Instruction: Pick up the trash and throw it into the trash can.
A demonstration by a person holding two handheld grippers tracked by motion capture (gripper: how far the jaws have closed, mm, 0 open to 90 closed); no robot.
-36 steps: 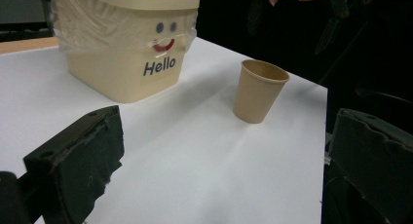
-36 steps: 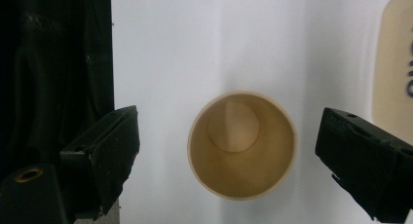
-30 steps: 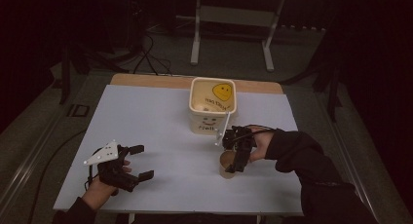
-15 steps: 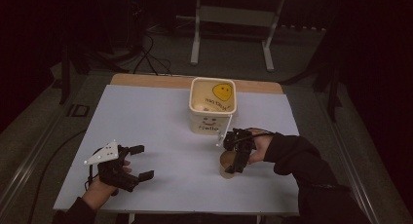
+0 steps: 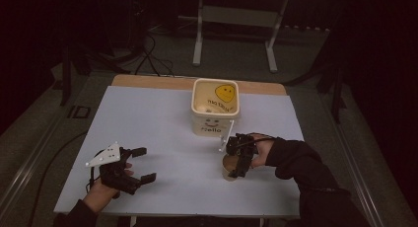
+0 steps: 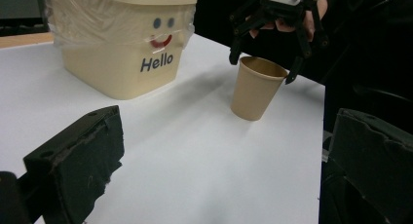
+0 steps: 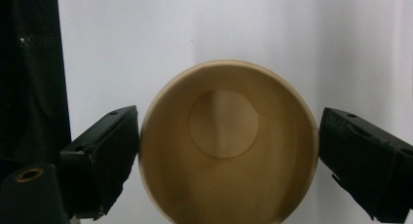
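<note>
A brown paper cup (image 5: 226, 170) stands upright and empty on the white table (image 5: 162, 118), front right of centre. My right gripper (image 5: 235, 163) hangs over it, pointing down. It is open, with one jaw on each side of the rim (image 7: 226, 68). The left finger (image 7: 104, 158) is at the cup's edge and the right finger (image 7: 365, 160) is a little off it. The left gripper view shows the cup (image 6: 255, 90) under that gripper (image 6: 264, 70). My left gripper (image 5: 145, 164) rests open at the front left, holding nothing.
A cream tub (image 5: 215, 113) with a yellow smiley on top and "Hello" on its front (image 6: 122, 53) stands behind the cup at the table's far middle. A dark floor and a metal stand (image 5: 231, 29) lie beyond the table.
The right gripper has edged slightly lower over the cup. The left gripper has not moved.
</note>
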